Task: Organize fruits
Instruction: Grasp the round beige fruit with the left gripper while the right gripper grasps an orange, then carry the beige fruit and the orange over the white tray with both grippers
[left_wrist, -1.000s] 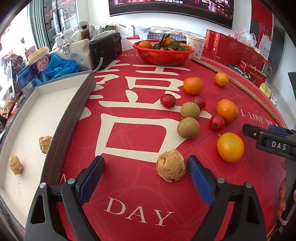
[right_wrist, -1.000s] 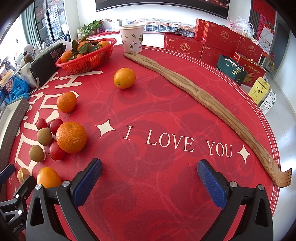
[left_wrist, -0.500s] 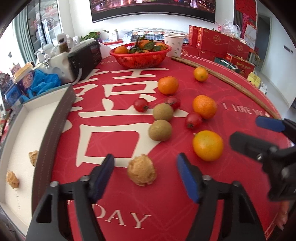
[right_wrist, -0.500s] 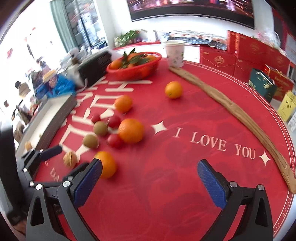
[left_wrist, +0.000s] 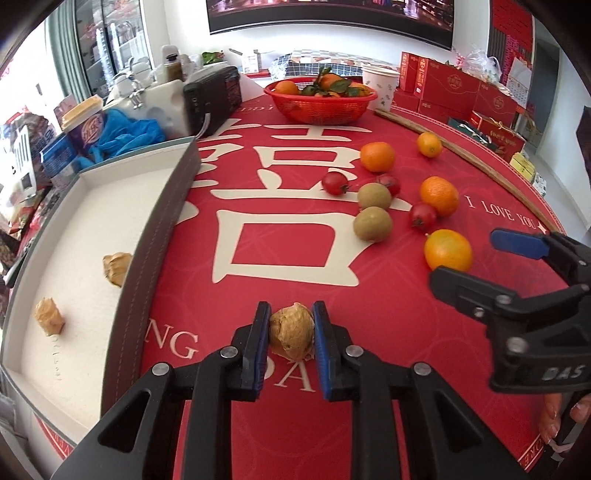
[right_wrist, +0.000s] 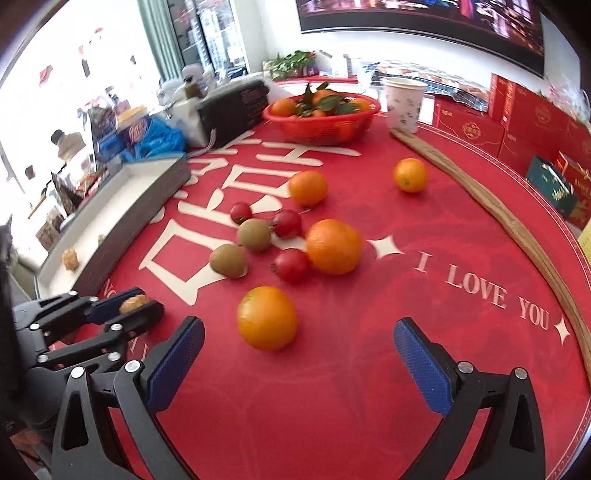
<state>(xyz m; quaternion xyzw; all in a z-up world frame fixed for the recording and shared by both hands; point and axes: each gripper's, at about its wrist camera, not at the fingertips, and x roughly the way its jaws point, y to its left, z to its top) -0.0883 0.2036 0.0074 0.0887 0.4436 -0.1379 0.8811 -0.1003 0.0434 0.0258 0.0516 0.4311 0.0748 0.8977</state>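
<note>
My left gripper (left_wrist: 291, 328) is shut on a tan walnut (left_wrist: 291, 330) that rests on the red tablecloth beside the white tray (left_wrist: 147, 254). Two more walnuts (left_wrist: 116, 267) lie inside that tray. My right gripper (right_wrist: 299, 354) stands open just short of an orange (right_wrist: 266, 317), which lies ahead of its pads and touches neither of them. Beyond it sit two kiwis (right_wrist: 228, 260), three red tomatoes (right_wrist: 291, 264) and more oranges (right_wrist: 333, 246). In the right wrist view the left gripper (right_wrist: 137, 306) shows at the left, with the walnut (right_wrist: 133, 302) between its fingers.
A red basket (left_wrist: 321, 101) of oranges with leaves stands at the back, next to a paper cup (left_wrist: 380, 86). A long wooden stick (right_wrist: 517, 229) curves along the right edge of the table. A black radio (left_wrist: 212, 98) and blue cloth lie beyond the tray. Red gift boxes (right_wrist: 517, 122) are stacked behind.
My left gripper's jaws have come together around the walnut. The right gripper has swung left, so the nearest orange now lies just ahead of its open pads.
</note>
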